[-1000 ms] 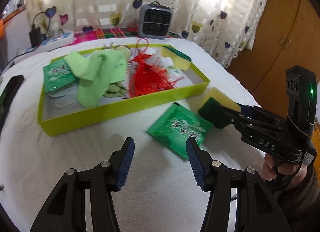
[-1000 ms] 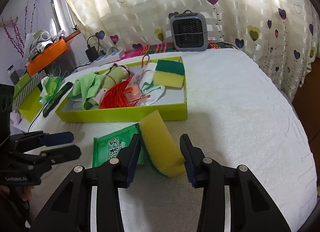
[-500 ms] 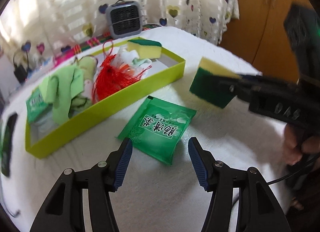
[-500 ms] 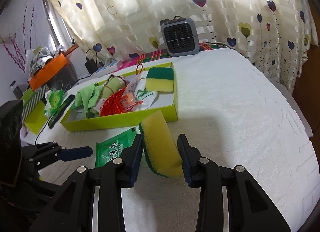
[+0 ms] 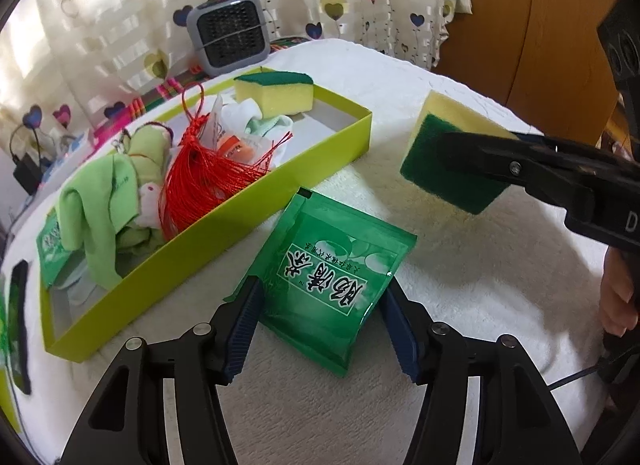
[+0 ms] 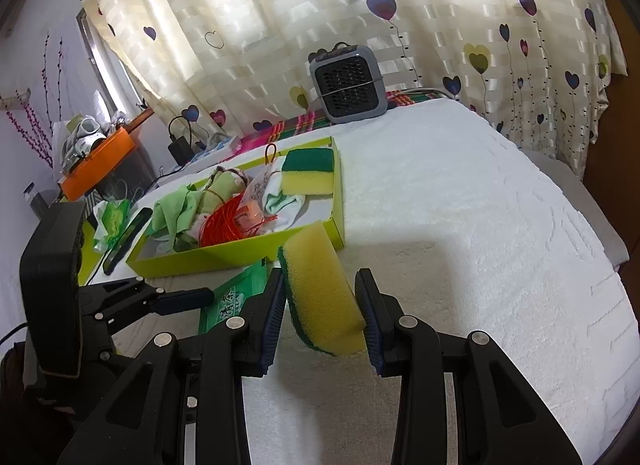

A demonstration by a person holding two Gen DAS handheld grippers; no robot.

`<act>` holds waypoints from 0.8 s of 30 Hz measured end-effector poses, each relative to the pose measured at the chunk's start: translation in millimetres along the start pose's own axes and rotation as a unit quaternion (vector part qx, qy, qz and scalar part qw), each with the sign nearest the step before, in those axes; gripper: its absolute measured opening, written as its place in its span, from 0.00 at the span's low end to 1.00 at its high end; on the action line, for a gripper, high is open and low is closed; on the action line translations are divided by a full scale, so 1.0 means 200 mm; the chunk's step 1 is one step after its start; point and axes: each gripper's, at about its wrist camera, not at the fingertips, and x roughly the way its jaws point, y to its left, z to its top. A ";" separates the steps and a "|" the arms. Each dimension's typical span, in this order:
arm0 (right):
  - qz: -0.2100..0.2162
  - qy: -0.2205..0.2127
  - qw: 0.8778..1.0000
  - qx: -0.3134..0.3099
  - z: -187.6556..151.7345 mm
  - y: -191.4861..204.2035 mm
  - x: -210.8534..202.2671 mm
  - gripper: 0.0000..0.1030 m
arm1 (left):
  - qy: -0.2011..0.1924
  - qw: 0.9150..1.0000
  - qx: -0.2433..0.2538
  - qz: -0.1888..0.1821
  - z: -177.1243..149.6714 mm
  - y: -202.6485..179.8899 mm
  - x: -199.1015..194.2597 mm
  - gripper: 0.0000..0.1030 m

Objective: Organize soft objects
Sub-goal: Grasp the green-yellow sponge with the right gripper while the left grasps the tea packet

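Pickup step in hand: left tool (image 5: 320,329) opening astride green sachet (image 5: 332,277), unclamped; right tool (image 6: 322,317) clamps sponge (image 6: 320,289). Next: close, carry to tray (image 5: 224,233).

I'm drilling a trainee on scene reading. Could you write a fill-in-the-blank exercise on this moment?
1. The right gripper is shut on a yellow and green ____.
2. The flat green foil packet lies on the white ____.
3. The red tassel lies inside the lime-green ____.

Missing words: sponge; blanket; box
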 end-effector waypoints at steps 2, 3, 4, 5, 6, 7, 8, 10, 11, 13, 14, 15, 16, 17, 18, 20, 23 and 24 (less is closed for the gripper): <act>0.001 0.001 1.000 0.002 0.00 0.00 0.00 0.36 | -0.002 1.000 -0.002 -0.002 0.00 0.00 0.00 0.58; 0.001 0.001 1.000 0.003 0.00 -0.01 0.01 0.36 | -0.003 1.000 -0.007 -0.004 0.00 0.00 0.00 0.58; 0.001 0.002 1.000 0.003 0.00 -0.01 0.01 0.36 | -0.003 1.000 -0.009 -0.004 0.00 0.00 0.00 0.58; 0.001 0.003 1.000 0.004 -0.01 -0.01 0.01 0.36 | -0.004 1.000 -0.009 -0.003 0.00 0.00 0.01 0.58; 0.001 0.004 1.000 0.006 -0.01 -0.01 0.02 0.36 | -0.004 1.000 -0.011 -0.003 0.00 0.00 0.01 0.58; 0.001 0.005 1.000 0.007 -0.01 -0.01 0.02 0.36 | -0.004 1.000 -0.013 -0.003 0.00 0.00 0.01 0.57; 0.002 0.005 1.000 0.008 -0.01 -0.02 0.02 0.36 | -0.005 1.000 -0.015 -0.003 0.00 0.00 0.01 0.57; 0.002 0.004 1.000 0.009 -0.01 -0.02 0.02 0.36 | -0.007 1.000 -0.016 -0.005 0.00 0.01 0.01 0.53; 0.002 0.005 1.000 0.009 -0.01 -0.02 0.02 0.36 | -0.009 1.000 -0.017 -0.006 0.00 0.00 0.00 0.49; 0.002 0.005 1.000 0.009 -0.01 -0.02 0.02 0.36 | -0.012 1.000 -0.016 -0.006 0.00 0.00 0.00 0.43; 0.002 0.005 1.000 0.009 -0.01 -0.02 0.02 0.36 | -0.013 1.000 -0.015 -0.006 0.00 0.00 0.00 0.41; 0.003 0.005 1.000 0.009 -0.01 -0.02 0.02 0.36 | -0.014 1.000 -0.014 -0.005 0.00 0.00 0.00 0.39; 0.002 0.005 1.000 0.010 -0.01 -0.02 0.01 0.36 | -0.015 1.000 -0.014 -0.006 0.00 0.00 0.00 0.39; 0.002 0.005 1.000 0.009 -0.01 -0.02 0.02 0.36 | -0.017 1.000 -0.015 -0.007 0.00 0.00 -0.01 0.37; 0.002 0.005 1.000 0.009 -0.01 -0.02 0.02 0.36 | -0.018 1.000 -0.016 -0.006 -0.01 0.00 -0.01 0.35; 0.003 0.006 1.000 0.009 -0.01 -0.02 0.02 0.36 | -0.021 1.000 -0.022 -0.007 -0.01 0.01 -0.01 0.30; 0.003 0.005 1.000 0.009 -0.01 -0.02 0.02 0.36 | -0.028 0.999 -0.032 -0.010 -0.01 0.02 -0.03 0.22; 0.003 0.005 1.000 0.010 -0.01 -0.02 0.02 0.36 | -0.030 0.999 -0.033 -0.010 -0.01 0.03 -0.03 0.19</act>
